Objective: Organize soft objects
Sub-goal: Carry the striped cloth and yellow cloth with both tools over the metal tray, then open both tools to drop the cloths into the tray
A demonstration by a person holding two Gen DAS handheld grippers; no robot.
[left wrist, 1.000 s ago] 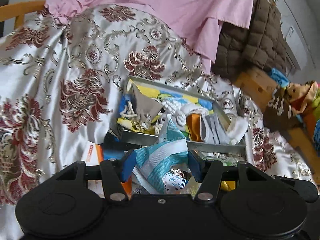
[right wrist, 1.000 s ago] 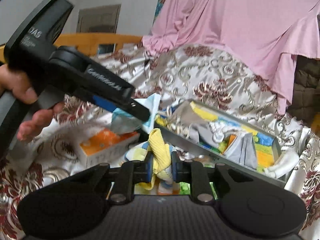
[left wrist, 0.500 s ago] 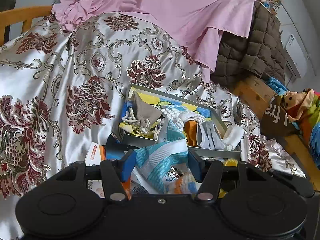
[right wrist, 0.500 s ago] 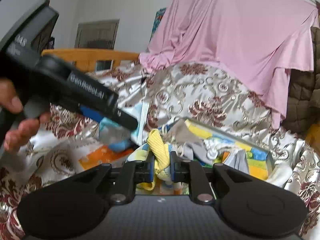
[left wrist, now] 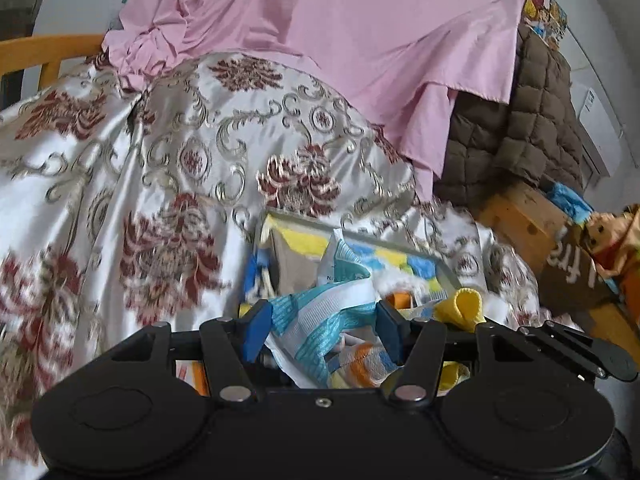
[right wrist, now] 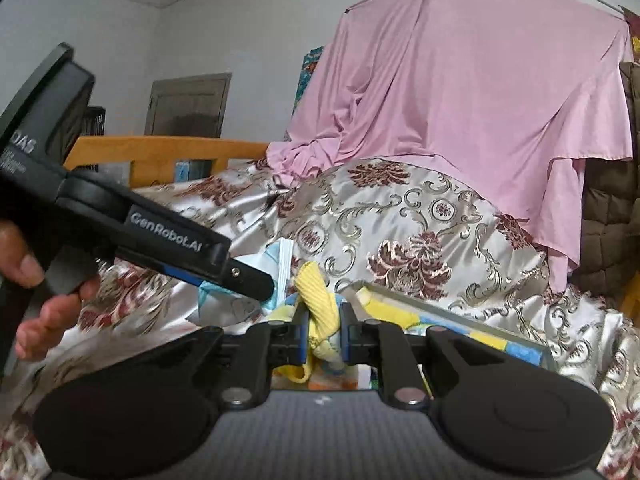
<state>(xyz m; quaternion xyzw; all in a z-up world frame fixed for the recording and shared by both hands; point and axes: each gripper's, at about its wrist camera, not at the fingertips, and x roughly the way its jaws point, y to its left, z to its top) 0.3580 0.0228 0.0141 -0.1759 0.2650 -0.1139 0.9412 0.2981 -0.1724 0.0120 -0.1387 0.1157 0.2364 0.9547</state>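
The right hand-held gripper (right wrist: 324, 334) is squeezed tight on a yellow sock (right wrist: 318, 300), pinching it near the middle, and the sock bunches up between the pads. The left hand-held gripper (left wrist: 318, 330) has its fingers spread wide around a blue and white striped cloth (left wrist: 320, 322); I cannot tell if it is gripping. Both things look soft, light and floppy, so grab a thick fold, not a thin edge. Just past them sits a tray (left wrist: 444, 270) of more soft things on the flowery bed cover (left wrist: 168, 184).

Pink sheet (right wrist: 472, 92) over brocade cover (left wrist: 168, 168)
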